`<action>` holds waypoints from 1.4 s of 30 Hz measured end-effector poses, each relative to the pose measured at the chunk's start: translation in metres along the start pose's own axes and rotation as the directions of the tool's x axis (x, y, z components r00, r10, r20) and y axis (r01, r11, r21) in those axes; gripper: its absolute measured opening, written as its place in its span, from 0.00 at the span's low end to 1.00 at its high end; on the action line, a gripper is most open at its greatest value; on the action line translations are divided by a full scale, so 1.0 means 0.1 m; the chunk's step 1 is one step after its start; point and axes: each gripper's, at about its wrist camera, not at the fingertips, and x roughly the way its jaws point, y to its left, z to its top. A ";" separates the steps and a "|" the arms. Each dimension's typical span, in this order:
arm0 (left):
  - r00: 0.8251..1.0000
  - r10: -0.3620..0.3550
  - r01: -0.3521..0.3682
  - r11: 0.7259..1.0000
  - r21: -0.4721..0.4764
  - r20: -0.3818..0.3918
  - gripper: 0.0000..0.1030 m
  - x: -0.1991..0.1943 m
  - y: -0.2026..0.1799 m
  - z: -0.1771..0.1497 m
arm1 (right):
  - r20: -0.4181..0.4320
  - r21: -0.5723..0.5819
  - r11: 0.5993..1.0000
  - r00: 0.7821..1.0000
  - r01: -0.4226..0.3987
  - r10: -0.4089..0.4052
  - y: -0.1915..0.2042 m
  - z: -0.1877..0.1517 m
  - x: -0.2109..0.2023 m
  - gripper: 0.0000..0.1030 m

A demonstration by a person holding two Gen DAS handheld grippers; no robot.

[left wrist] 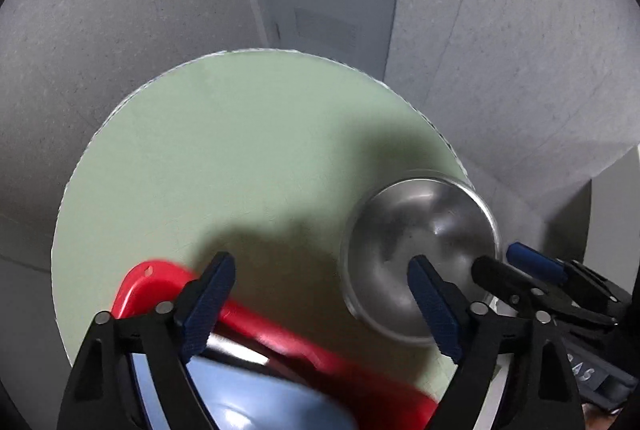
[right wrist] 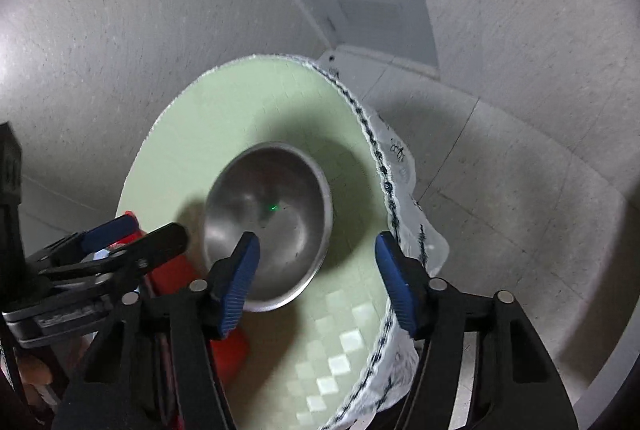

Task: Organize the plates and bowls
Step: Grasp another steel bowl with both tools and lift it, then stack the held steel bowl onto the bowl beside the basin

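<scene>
1. A steel bowl (right wrist: 268, 222) sits near the right edge of a pale green tablecloth (left wrist: 224, 149) (checked weave, fringed hem).
2. The left gripper (left wrist: 320, 306) hangs above the cloth, jaws apart, nothing between them.
3. Beneath it lies a red tray (left wrist: 280, 346) holding a blue plate (left wrist: 256, 390).
4. The right gripper (right wrist: 316, 286) hovers over the bowl's near rim, jaws spread, gripping nothing.

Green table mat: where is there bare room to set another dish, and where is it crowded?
Free: the far half of the green mat, beyond the steel bowl and red tray. Crowded: the near edge, where bowl, tray, a blue dish and both grippers sit.
</scene>
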 end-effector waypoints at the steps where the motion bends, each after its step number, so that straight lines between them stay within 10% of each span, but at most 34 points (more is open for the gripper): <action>1: 0.999 -0.025 0.025 1.000 0.002 -0.027 0.69 0.07 -0.03 0.04 | -0.008 -0.002 1.000 1.000 -0.003 0.003 -0.02 0.01 0.03 0.53; 6: 0.996 -0.008 0.013 0.999 0.053 -0.083 0.65 0.37 -0.20 0.31 | -0.060 0.019 0.999 0.997 -0.051 0.052 -0.12 0.02 0.22 0.35; 12: 0.982 -0.080 0.093 0.993 0.067 -0.173 0.36 0.75 -0.23 0.38 | -0.075 0.043 0.994 0.991 -0.103 0.107 -0.14 -0.01 0.30 0.24; 24: 0.967 -0.231 0.223 0.971 0.085 0.106 0.24 -0.18 0.12 0.24 | 0.133 -0.006 0.998 0.990 -0.055 0.055 0.31 -0.07 -0.46 0.21; 31: 0.918 -0.324 0.299 0.944 0.137 0.229 0.24 -0.89 0.95 -0.38 | 0.262 -0.050 0.999 0.965 -0.014 0.026 1.28 -0.57 -1.00 0.21; 42: 0.923 -0.303 0.278 0.951 0.135 0.235 0.23 -1.43 2.50 -1.79 | 0.199 -0.044 0.996 0.977 -0.075 0.082 2.63 -1.83 -0.56 0.21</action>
